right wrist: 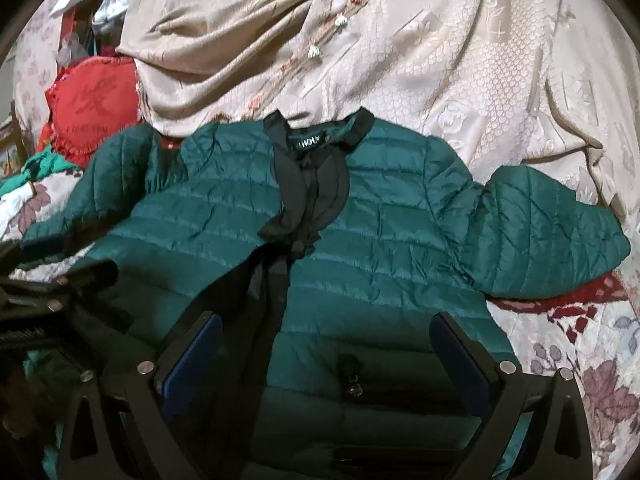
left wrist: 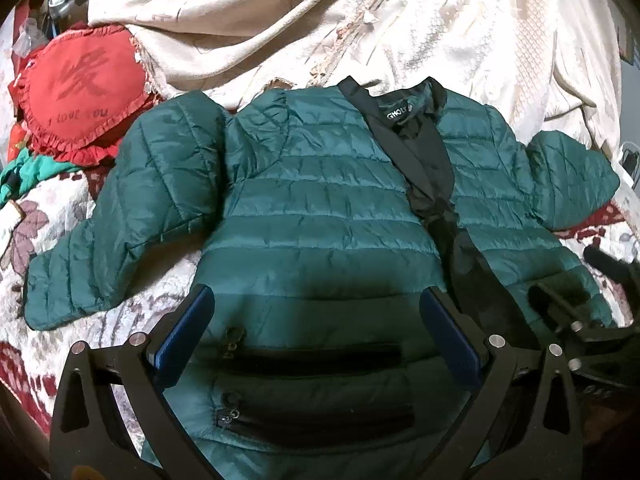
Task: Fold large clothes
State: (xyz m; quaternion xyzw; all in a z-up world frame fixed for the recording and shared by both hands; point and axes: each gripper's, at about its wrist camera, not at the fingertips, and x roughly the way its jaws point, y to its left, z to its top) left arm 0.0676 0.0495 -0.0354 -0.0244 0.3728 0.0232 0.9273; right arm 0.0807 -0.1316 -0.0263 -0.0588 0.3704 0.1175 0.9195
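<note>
Green quilted jacket [left wrist: 320, 208] flat, front up on floral bed cover [left wrist: 80, 248], black placket, collar at 12 o'clock, sleeves out at 3 and 9. Left tongs [left wrist: 316, 304], right tongs [right wrist: 326, 328] spread wide, gripping nothing, above hem.

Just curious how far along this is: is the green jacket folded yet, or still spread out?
Spread out. The green jacket lies flat, front up, both sleeves out to the sides, front unfastened with its black lining showing.

Your left gripper [left wrist: 316, 312] hangs with its jaws spread wide, gripping nothing. Your right gripper [right wrist: 326, 340] hangs just beside it, equally wide and empty.
</note>
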